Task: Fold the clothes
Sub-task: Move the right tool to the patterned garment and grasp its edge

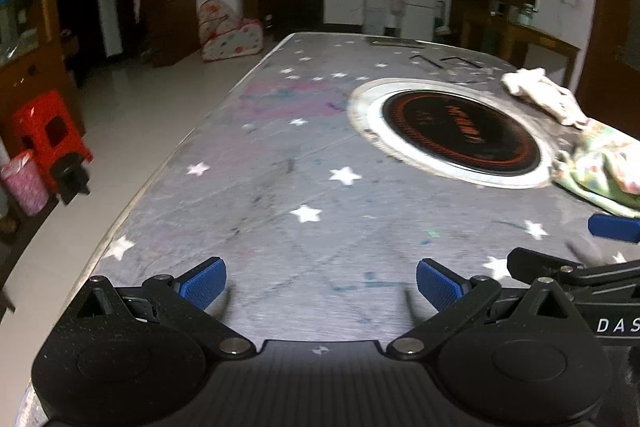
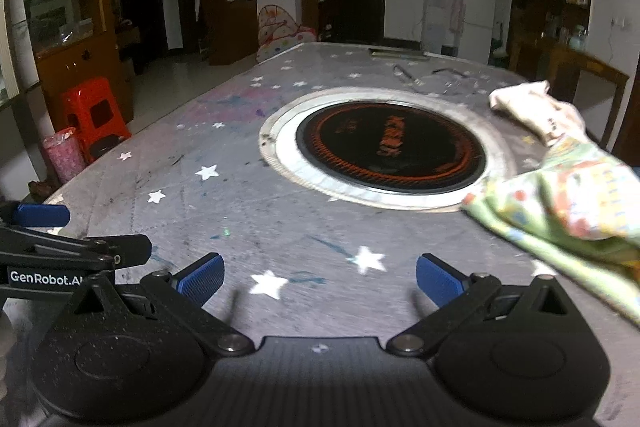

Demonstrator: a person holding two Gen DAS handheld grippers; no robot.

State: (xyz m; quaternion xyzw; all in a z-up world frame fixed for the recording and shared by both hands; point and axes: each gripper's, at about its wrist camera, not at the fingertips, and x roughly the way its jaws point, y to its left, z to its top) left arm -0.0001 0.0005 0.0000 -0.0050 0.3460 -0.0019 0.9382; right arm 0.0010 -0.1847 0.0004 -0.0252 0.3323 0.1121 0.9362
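Note:
A crumpled green patterned garment (image 2: 568,203) lies on the right side of the grey star-print table (image 2: 280,227), with a cream garment (image 2: 536,111) behind it. Both also show in the left wrist view, the green one (image 1: 600,167) and the cream one (image 1: 544,95) at the far right. My left gripper (image 1: 320,287) is open and empty over the table's near left part. My right gripper (image 2: 320,283) is open and empty, just left of the green garment. Each gripper shows at the edge of the other's view, the right one (image 1: 600,251) and the left one (image 2: 44,231).
A round black induction hob (image 2: 390,147) with a metal ring is set in the table's middle. Dark frames or hangers (image 2: 424,75) lie at the far end. A red stool (image 2: 94,117) and a pink bin (image 2: 66,155) stand on the floor to the left.

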